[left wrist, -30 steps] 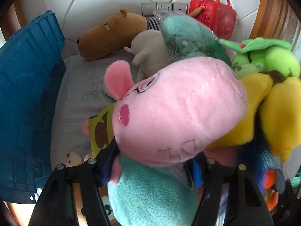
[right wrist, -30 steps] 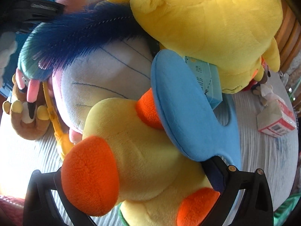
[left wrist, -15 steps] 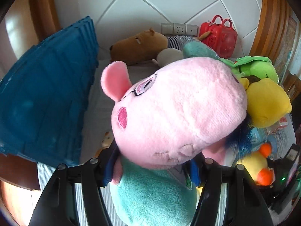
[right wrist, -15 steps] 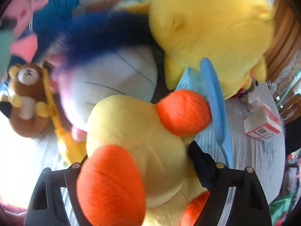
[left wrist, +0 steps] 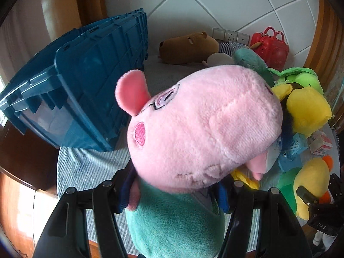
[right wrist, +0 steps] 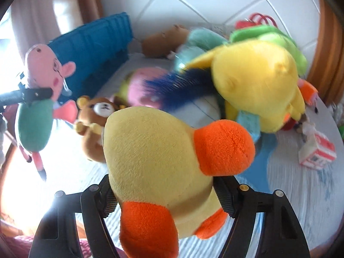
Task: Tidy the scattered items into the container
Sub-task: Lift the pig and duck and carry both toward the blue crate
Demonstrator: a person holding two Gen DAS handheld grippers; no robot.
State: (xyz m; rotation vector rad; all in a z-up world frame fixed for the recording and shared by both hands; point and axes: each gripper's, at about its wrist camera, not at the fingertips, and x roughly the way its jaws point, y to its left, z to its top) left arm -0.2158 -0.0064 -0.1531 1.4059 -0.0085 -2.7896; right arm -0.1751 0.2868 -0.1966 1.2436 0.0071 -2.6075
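My left gripper point(left wrist: 172, 191) is clamped on the pink pig plush point(left wrist: 200, 129) at its neck, both fingers pressed into the teal-shirted body, so the big pink head fills the space above them. My right gripper point(right wrist: 163, 195) is closed around the yellow duck plush point(right wrist: 154, 150), its fingers squeezing the pale yellow body just above the orange feet, with the orange beak jutting to the right. The blue crate point(left wrist: 86, 81) stands on the striped bed cover point(left wrist: 86, 165), and I take it as my landmark: the pig hangs in the air just right of the crate, near its open rim, and the duck is held well to the right of the crate, above the cover. Right of the crate and behind it lies a brown capybara plush point(left wrist: 189, 47), with a red toy case point(left wrist: 271, 45) further right against the white wall. A pile with a large yellow plush point(right wrist: 255, 86) and a small brown bear point(right wrist: 96, 120) sits right of the crate.
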